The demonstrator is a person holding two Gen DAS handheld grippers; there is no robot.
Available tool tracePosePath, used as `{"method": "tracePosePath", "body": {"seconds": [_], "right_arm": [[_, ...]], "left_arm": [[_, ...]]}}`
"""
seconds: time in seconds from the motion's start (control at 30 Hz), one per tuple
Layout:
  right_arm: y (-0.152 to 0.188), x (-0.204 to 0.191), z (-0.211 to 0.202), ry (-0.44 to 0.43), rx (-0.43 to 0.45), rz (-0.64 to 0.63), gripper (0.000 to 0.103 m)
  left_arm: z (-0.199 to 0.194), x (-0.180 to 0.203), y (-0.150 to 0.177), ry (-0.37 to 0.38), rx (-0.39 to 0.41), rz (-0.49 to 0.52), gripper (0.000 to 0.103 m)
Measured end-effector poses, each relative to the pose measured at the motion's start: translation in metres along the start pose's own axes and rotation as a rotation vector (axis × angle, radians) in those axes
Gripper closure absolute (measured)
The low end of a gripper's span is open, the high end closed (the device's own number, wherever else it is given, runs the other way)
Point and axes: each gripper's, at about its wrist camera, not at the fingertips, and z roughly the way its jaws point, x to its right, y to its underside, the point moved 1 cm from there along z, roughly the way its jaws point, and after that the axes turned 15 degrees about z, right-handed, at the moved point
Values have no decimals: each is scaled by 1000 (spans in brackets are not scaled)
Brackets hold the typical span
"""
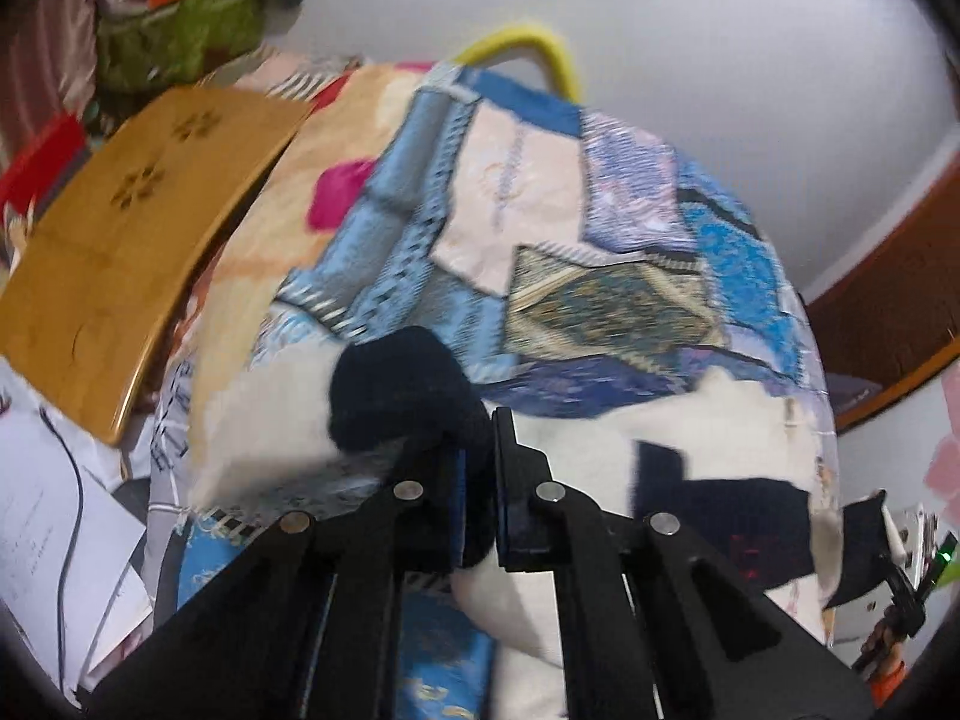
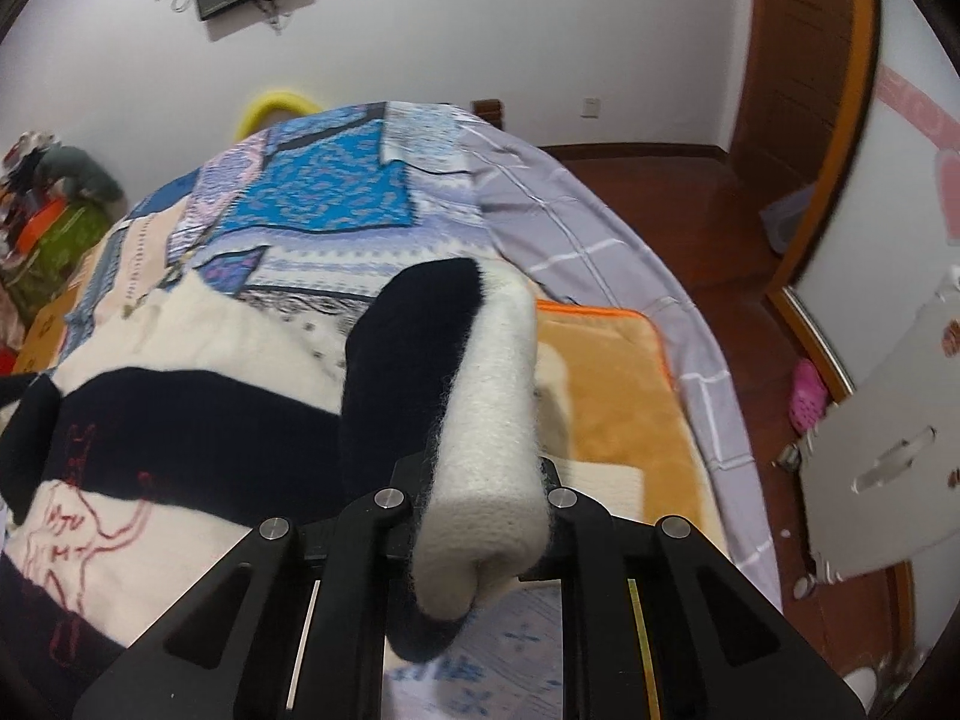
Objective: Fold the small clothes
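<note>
Left wrist view: left tongs [image 1: 477, 468] nearly closed, pinching a dark cuff of the sweater [image 1: 402, 390] above the patchwork quilt [image 1: 540, 210] on the bed; wooden board [image 1: 120, 228] at left. Right wrist view: right tongs [image 2: 474, 492] clamped around a bunched cream-and-black sleeve of the sweater [image 2: 480, 390], lifted over the bed; rest of the garment lies spread at left, orange blanket [image 2: 612, 372] beside.

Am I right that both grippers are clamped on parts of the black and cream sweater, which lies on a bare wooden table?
Not quite. Both the left gripper and the right gripper are shut on the black and cream sweater, but it lies on a bed covered by a patchwork quilt, not a bare wooden table. The right wrist view shows this.
</note>
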Motion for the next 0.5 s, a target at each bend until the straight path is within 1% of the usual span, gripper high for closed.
{"method": "tracePosePath", "body": {"seconds": [0.17, 0.2, 0.3, 0.37, 0.5], "right_arm": [[6, 23, 1, 27, -26, 43, 89], [7, 26, 0, 28, -31, 48, 87], [12, 39, -4, 24, -45, 72, 86], [16, 44, -9, 18, -50, 80, 86], [22, 50, -22, 4, -44, 80, 81]], "left_arm": [[-24, 48, -12, 50, 49, 82, 97], [-28, 57, -14, 63, 57, 97, 97], [-38, 88, -16, 89, 76, 157, 97], [-41, 109, -15, 104, 82, 197, 97], [-43, 154, -11, 134, 83, 281, 97]]}}
